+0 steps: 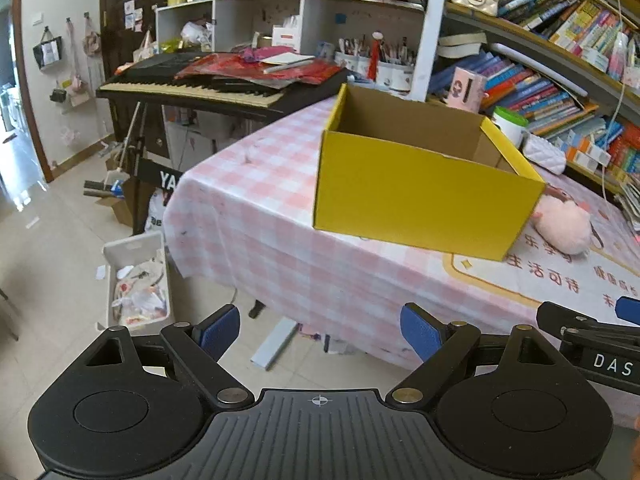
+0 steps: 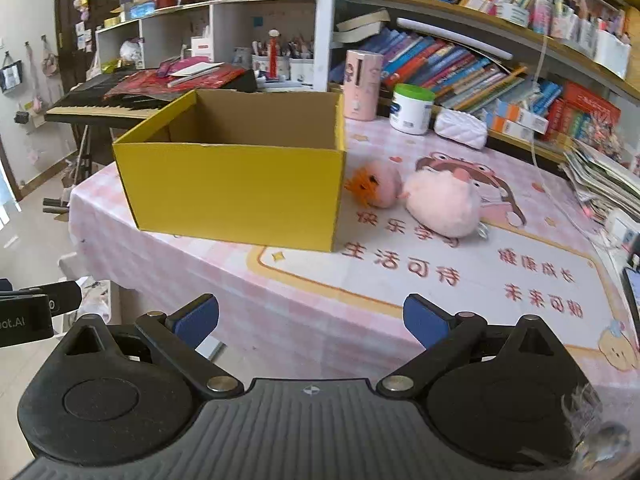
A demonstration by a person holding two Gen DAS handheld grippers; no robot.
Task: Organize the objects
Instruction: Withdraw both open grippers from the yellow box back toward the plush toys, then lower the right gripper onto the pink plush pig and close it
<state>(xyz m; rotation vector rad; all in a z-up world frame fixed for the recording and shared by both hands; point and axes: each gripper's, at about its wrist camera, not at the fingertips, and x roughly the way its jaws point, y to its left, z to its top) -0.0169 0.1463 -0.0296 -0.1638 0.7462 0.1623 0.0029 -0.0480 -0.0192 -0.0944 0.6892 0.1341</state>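
An open yellow cardboard box (image 1: pixel 416 196) (image 2: pixel 236 192) stands on the pink checked tablecloth (image 1: pixel 256 208) (image 2: pixel 304 308); its visible inside looks empty. To its right lie a small pink plush with an orange tuft (image 2: pixel 376 186) and a bigger pale pink plush (image 2: pixel 444 204) (image 1: pixel 564 224). My left gripper (image 1: pixel 320 336) is open and empty, off the table's near left edge. My right gripper (image 2: pixel 312 320) is open and empty, low at the table's near edge, in front of the box and plush toys. The right gripper also shows at the right of the left wrist view (image 1: pixel 592 336).
A keyboard piano (image 1: pixel 208 88) piled with red paper stands behind the table. Bookshelves (image 2: pixel 500 60) run along the back right. A pink tube (image 2: pixel 362 84), a white jar with green lid (image 2: pixel 412 108) and a white quilted pouch (image 2: pixel 460 128) stand behind the plush toys. A white bin (image 1: pixel 136 280) is on the floor.
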